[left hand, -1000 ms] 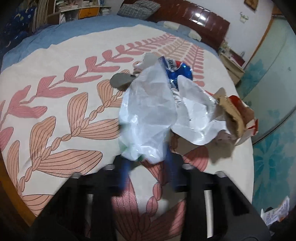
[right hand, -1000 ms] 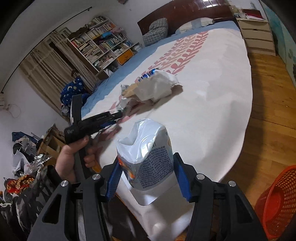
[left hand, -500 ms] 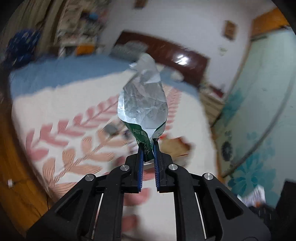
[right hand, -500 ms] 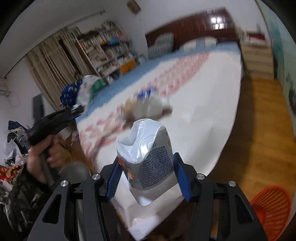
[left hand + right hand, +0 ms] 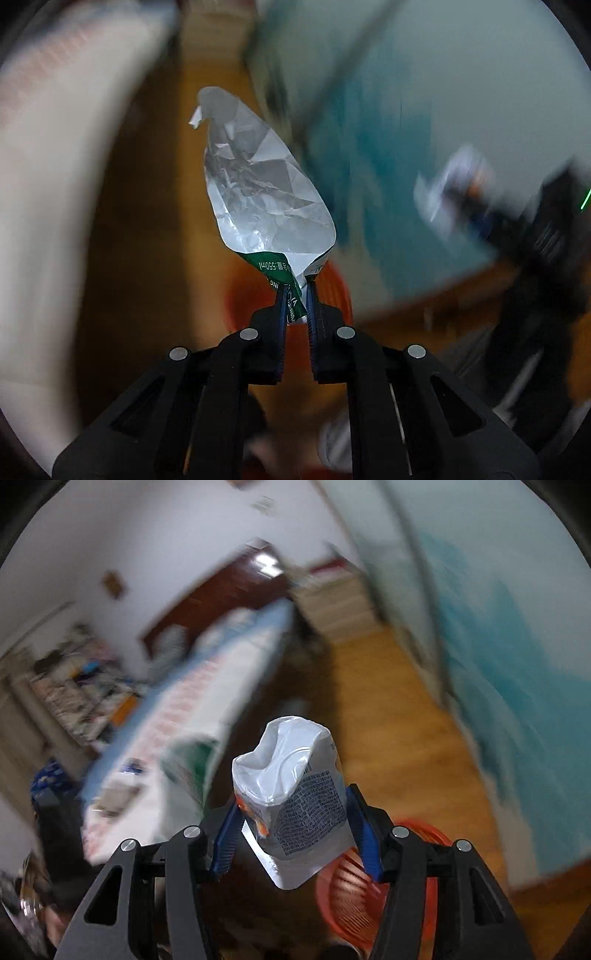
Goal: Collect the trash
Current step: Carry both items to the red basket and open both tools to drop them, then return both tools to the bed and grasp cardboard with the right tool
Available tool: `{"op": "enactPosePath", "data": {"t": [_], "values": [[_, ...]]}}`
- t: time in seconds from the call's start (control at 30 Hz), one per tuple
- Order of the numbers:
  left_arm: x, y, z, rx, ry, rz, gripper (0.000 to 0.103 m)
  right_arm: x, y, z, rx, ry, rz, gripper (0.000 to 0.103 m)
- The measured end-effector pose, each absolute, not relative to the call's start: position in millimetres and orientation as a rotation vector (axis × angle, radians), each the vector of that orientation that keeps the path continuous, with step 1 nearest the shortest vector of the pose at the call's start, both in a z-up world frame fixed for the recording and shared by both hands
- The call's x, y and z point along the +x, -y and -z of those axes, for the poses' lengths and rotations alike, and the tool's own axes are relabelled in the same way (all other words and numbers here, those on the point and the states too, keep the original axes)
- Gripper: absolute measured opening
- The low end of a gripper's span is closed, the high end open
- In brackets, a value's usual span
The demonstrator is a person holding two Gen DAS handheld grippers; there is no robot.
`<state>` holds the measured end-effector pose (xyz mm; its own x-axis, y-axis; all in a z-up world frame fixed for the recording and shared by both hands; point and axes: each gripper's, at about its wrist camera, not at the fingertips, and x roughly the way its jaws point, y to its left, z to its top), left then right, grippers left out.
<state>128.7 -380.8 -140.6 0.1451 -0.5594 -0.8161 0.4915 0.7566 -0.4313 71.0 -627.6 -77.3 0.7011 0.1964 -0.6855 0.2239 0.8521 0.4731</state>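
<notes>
My left gripper (image 5: 296,295) is shut on the green printed corner of a crumpled silver foil bag (image 5: 262,192), which stands up from the fingers above a blurred red basket (image 5: 332,291). My right gripper (image 5: 291,819) is shut on a silver pouch with printed text and an orange patch (image 5: 295,794), held upright over the wooden floor. A red mesh basket (image 5: 351,886) sits just below and right of it. The left bag shows blurred in the right wrist view (image 5: 188,771).
The bed with the leaf-pattern cover (image 5: 207,694) lies to the left, its white side (image 5: 48,184) close by. Wooden floor (image 5: 388,709) runs ahead. A teal-patterned wall (image 5: 498,646) is on the right. Both views are motion-blurred.
Both grippers have swung away from the bed toward the floor and the red basket. The left gripper closed on the foil bag and lifted it off the bed.
</notes>
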Motion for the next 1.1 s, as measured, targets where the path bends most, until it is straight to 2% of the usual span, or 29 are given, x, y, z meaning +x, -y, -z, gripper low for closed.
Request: {"op": "enactPosePath", "data": {"t": [0.1,0.2,0.33,0.37,0.4,0.43,0.47,0.5,0.7,0.87,1.1], "values": [[112,428,224,0.022,-1.380,0.774,0.010,79,655,138,0.723,-0.995,0.052,0.055],[102,452,273,0.072,-1.480,0.768,0.010,90,655,192,0.732,-1.189,0.101,0.055],[109,465,302,0.089,-1.547,0.737,0.010,97,650,227,0.799,-1.280,0.109,0.055],[112,466,304,0.085,-1.551,0.723,0.015,95,652,229,0.800,-1.280,0.109,0.055],[117,467,307,0.081,-1.554,0.702,0.034,99,653,229,0.798,-1.282,0.114,0.057],[112,477,301,0.080,-1.551,0.687,0.051,103,657,230,0.801,-1.289,0.122,0.062],[114,475,299,0.080,-1.549,0.665,0.083,105,656,230,0.821,-1.296,0.140,0.078],[114,471,295,0.074,-1.531,0.645,0.086,108,651,231,0.835,-1.293,0.149,0.088],[117,455,267,0.066,-1.493,0.687,0.086,127,646,217,0.888,-1.235,0.132,0.087],[116,407,212,0.050,-1.359,0.695,0.086,138,625,159,0.933,-1.014,-0.025,0.087],[111,280,67,0.069,-1.008,0.570,0.086,141,526,46,0.629,-0.723,-0.239,0.083]]}}
